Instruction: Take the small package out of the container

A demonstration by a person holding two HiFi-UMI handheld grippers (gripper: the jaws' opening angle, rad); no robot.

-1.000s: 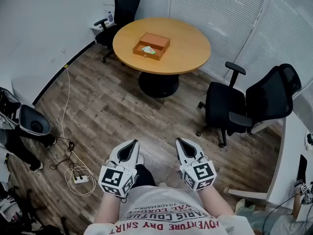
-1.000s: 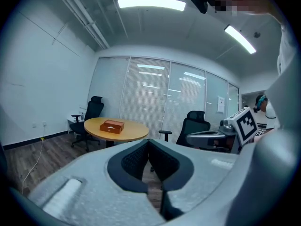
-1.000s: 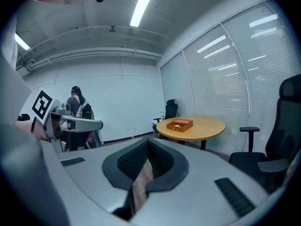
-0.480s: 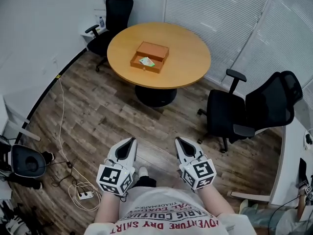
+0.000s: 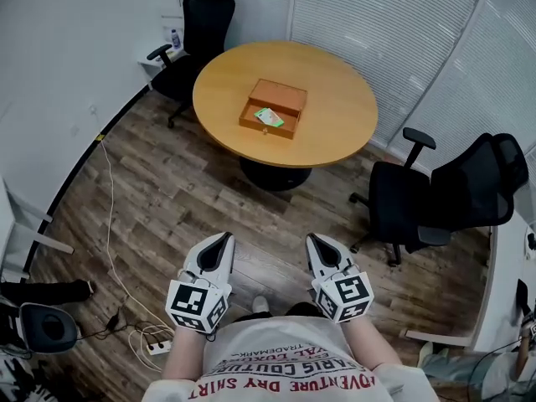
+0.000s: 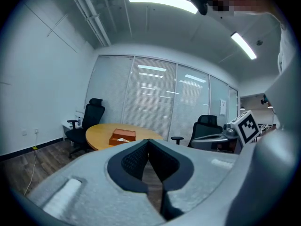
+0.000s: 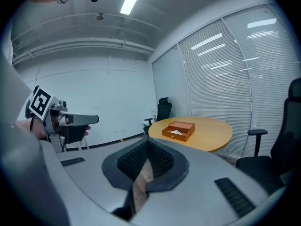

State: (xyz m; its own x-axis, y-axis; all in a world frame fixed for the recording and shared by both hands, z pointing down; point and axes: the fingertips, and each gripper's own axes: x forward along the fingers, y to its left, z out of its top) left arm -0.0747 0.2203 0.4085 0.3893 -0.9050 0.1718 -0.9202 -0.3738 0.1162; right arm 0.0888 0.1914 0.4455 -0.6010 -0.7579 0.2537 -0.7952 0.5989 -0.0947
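A shallow orange-brown box [image 5: 274,107] sits open on the round wooden table [image 5: 335,132], far ahead of me. A small white-and-green package [image 5: 269,117] lies inside it near the front wall. My left gripper [image 5: 227,238] and right gripper [image 5: 311,239] hang side by side close to my body, over the wood floor, well short of the table. Both are shut with nothing between the jaws. The left gripper view shows its gripper [image 6: 148,142] shut and the box [image 6: 122,136] in the distance. In the right gripper view, its gripper [image 7: 148,142] points toward the box [image 7: 178,129].
A black office chair [image 5: 201,15] stands behind the table at the left. Another black chair [image 5: 444,195] is at the right, between me and the table's right side. A white cable and power strip [image 5: 159,346] lie on the floor at the left.
The view has shifted: the table and box sit slightly lower and further right in the head view. Both grippers stay shut in the same place near my body.
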